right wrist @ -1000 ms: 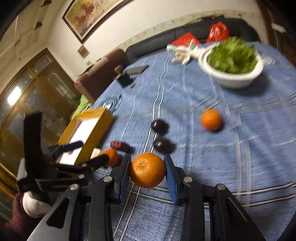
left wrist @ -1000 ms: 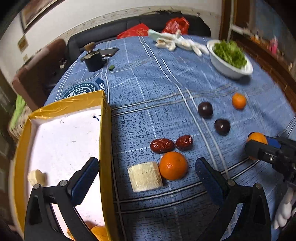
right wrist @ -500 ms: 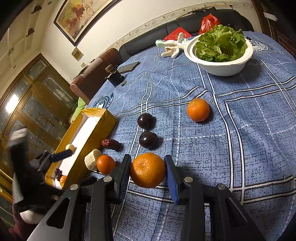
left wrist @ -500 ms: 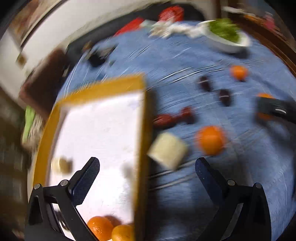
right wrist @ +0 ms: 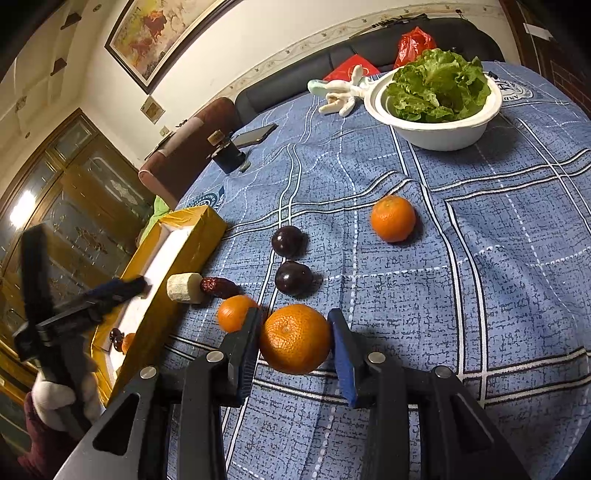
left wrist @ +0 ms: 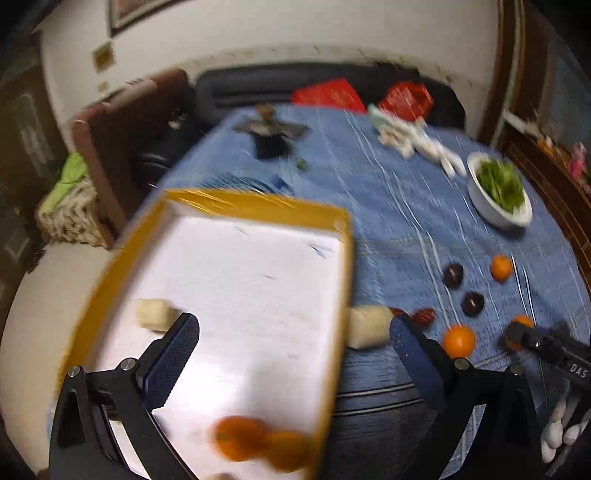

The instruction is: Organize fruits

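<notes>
The right gripper (right wrist: 294, 341) points down at a slant toward the table, its jaws partly closed and pressed on both sides of a large orange (right wrist: 294, 339), which it holds just over the blue checked tablecloth (right wrist: 498, 258). The left gripper (left wrist: 293, 341) also tilts downward and hangs over the yellow box (left wrist: 258, 206) with its jaws spread wide and nothing between them; in the right wrist view a white-gloved hand (right wrist: 55, 398) carries it at the box's near end. Inside the box lie a pale chunk (left wrist: 153, 314) and two blurred oranges (left wrist: 258, 443). On the cloth just beside the box are another pale cut piece (right wrist: 183, 288), a red date (right wrist: 219, 287) touching it and a smaller orange (right wrist: 234, 312); two dark plums (right wrist: 291, 258) sit near the middle and a third orange (right wrist: 392, 218) farther out. A white bowl of lettuce (right wrist: 439, 99) stands at the far side, near a pair of white gloves (right wrist: 343, 92). A dark sofa (right wrist: 295, 79), a brown chair (right wrist: 184, 155), a framed painting (right wrist: 159, 33) and a wooden cabinet (right wrist: 66, 206) surround the table.
</notes>
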The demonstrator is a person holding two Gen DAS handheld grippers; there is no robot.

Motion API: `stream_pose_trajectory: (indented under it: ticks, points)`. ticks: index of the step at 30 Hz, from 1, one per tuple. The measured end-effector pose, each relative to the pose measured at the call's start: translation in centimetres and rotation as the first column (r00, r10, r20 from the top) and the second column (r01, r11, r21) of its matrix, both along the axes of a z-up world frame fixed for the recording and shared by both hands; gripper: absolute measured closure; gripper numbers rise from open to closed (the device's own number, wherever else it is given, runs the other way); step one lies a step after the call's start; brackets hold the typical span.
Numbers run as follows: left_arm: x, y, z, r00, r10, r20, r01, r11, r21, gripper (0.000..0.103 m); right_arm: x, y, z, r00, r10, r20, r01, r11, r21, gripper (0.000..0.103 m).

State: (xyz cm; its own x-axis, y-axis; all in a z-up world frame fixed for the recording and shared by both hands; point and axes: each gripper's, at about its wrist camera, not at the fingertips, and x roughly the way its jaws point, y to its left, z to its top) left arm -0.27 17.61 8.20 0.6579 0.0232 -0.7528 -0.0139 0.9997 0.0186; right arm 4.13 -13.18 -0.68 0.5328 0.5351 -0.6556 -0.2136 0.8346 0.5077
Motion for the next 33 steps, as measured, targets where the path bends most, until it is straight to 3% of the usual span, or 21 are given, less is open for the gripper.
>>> stream_pose_trajectory:
  ticks: [2, 3, 4, 5, 6, 8, 11, 15, 16, 18, 21, 24, 27, 29, 31, 33]
  points:
    - [-0.5, 2.2, 0.6, 0.995, 0.080, 0.064, -0.084, 0.995, 0.061, 0.000, 0.1, 0.1, -0.2, 1.000, 0.004, -0.003, -0.004, 1.000, -0.001, 0.062]
    - [-1.0, 3.4, 0.6, 0.984, 0.136, 0.112, -0.151, 0.979, 0.138, 0.000, 0.1, 0.1, -0.2, 1.000, 0.003, -0.004, -0.003, 1.000, -0.005, 0.062]
    - [-1.2, 4.6, 0.1, 0.972, 0.187, 0.143, -0.216, 0.951, 0.220, 0.000, 0.2, 0.1, -0.4, 1.000, 0.001, -0.007, -0.001, 1.000, -0.007, 0.062]
    - [-1.3, 5.4, -0.2, 0.965, 0.215, 0.152, -0.248, 0.934, 0.257, 0.000, 0.3, 0.2, -0.5, 1.000, 0.000, -0.013, 0.000, 1.000, -0.008, 0.062]
    - [-1.5, 6.9, -0.9, 0.949, 0.266, 0.166, -0.307, 0.900, 0.310, 0.000, 0.3, 0.1, -0.7, 1.000, -0.003, -0.018, 0.003, 1.000, -0.011, 0.062]
    - [-1.6, 8.9, -1.4, 0.932, 0.317, 0.178, -0.360, 0.872, 0.332, 0.000, 0.4, 0.1, -0.7, 1.000, -0.009, -0.019, 0.009, 1.000, -0.015, 0.062]
    - [-1.7, 12.3, -1.0, 0.900, 0.393, 0.187, -0.433, 0.852, 0.295, 0.000, 0.5, 0.2, -0.8, 1.000, -0.010, -0.016, 0.009, 1.000, -0.023, 0.062]
    - [-1.7, 15.3, 0.2, 0.848, 0.471, 0.242, -0.529, 0.783, 0.327, 0.000, 0.7, 0.4, -1.2, 1.000, -0.007, -0.030, 0.006, 0.999, -0.033, 0.062]
    - [-1.6, 16.3, 0.3, 0.841, 0.486, 0.238, -0.540, 0.778, 0.320, 0.000, 0.8, 0.4, -1.2, 0.999, -0.008, -0.031, 0.007, 0.999, -0.034, 0.062]
    - [-1.6, 17.9, 0.1, 0.843, 0.498, 0.204, -0.538, 0.795, 0.280, 0.000, 0.8, 0.3, -1.3, 0.999, -0.010, -0.031, 0.009, 0.999, -0.035, 0.062]
    - [-1.1, 19.6, -1.2, 0.885, 0.454, 0.100, -0.465, 0.867, 0.178, 0.000, 0.9, 0.4, -1.4, 0.999, -0.007, -0.034, 0.005, 0.999, -0.038, 0.062]
    - [-1.0, 20.3, -2.6, 0.919, 0.393, 0.035, -0.395, 0.910, 0.124, 0.000, 0.8, 0.5, -1.4, 0.999, -0.004, -0.033, 0.003, 0.999, -0.041, 0.062]
    - [-0.5, 19.9, -4.0, 0.935, 0.353, -0.021, -0.346, 0.925, 0.154, 0.000, 0.9, 0.5, -1.5, 0.999, -0.006, -0.035, 0.005, 0.999, -0.040, 0.062]
    - [-0.3, 19.5, -5.1, 0.927, 0.367, -0.083, -0.345, 0.918, 0.197, 0.022, 0.9, 0.6, -1.5, 0.999, -0.005, -0.034, 0.004, 0.999, -0.044, 0.062]
    - [-0.8, 19.7, -5.4, 0.927, 0.353, -0.128, -0.339, 0.934, 0.114, 0.047, 0.9, 0.6, -1.5, 0.999, -0.005, -0.032, 0.004, 0.999, -0.046, 0.062]
    - [-1.4, 19.1, -5.4, 0.913, 0.377, -0.154, -0.362, 0.925, 0.113, 0.056, 0.9, 0.5, -1.5, 0.999, -0.006, -0.032, 0.005, 0.999, -0.047, 0.062]
